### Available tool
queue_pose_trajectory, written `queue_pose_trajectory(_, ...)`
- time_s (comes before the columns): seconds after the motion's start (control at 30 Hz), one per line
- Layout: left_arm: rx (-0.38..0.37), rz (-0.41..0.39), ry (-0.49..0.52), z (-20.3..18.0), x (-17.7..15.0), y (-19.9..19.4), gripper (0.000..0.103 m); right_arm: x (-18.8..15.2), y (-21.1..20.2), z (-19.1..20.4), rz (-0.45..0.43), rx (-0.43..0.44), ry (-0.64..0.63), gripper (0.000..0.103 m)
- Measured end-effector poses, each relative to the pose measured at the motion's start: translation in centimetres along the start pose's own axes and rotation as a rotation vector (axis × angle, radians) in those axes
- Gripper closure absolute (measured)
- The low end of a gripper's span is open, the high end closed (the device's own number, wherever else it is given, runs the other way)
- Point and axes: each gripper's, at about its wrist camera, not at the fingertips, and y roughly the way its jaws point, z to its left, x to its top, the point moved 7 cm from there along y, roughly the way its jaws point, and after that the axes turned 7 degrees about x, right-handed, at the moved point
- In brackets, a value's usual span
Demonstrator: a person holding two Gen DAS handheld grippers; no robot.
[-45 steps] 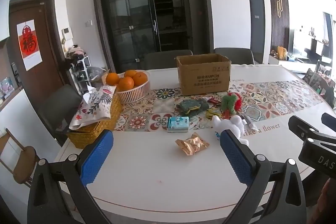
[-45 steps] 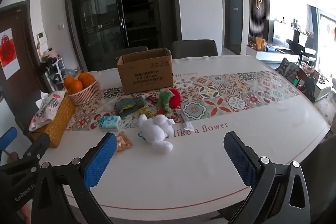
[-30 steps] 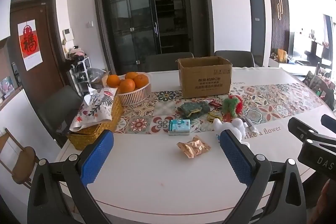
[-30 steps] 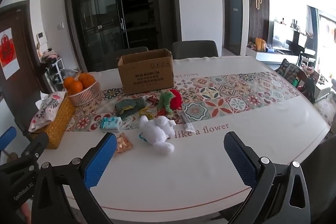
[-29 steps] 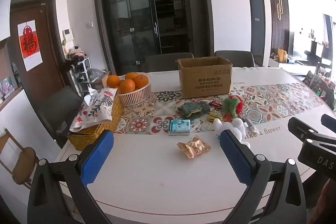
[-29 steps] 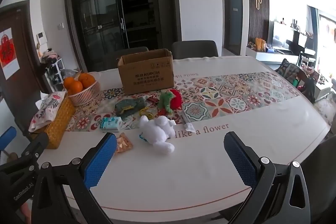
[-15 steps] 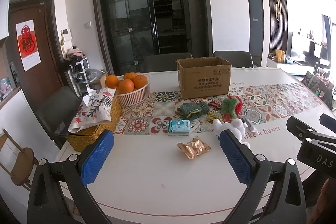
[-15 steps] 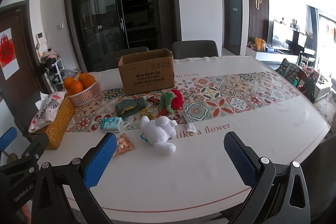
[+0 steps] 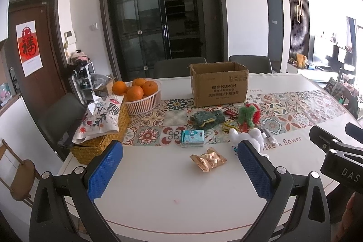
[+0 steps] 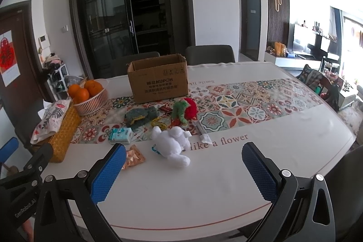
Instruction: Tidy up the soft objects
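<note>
right wrist view, we list: cardboard box [image 10: 158,78] printed "kupoh", open-topped, at the table's [image 10: 204,185] far side; "like a flower" on the tablecloth. white plush toy [image 10: 170,144] lies nearest us, green-and-red plush [image 10: 183,110] and teal knitted piece [image 10: 140,115] behind it. tissue pack [image 10: 120,135], foil packet [image 10: 133,157], basket of oranges [image 10: 90,96] alongside. right gripper [image 10: 183,171] and left gripper [image 9: 179,167] both spread wide, empty.

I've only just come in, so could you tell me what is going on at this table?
A person holds a two-finger tool in each hand over the table, and both the left tool and the right tool are open and empty. Nothing has been picked up. A white plush toy, a green and red plush toy and a dark green plush toy lie in front of an open cardboard box.
</note>
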Motion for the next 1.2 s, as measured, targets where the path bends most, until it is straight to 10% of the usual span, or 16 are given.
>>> queue_pose_trajectory(1.2, -0.007, -0.001, 0.006, -0.62, -0.24, -0.33, 0.000, -0.02, -0.28, -0.35, -0.005, -0.001, 0.001, 0.000)
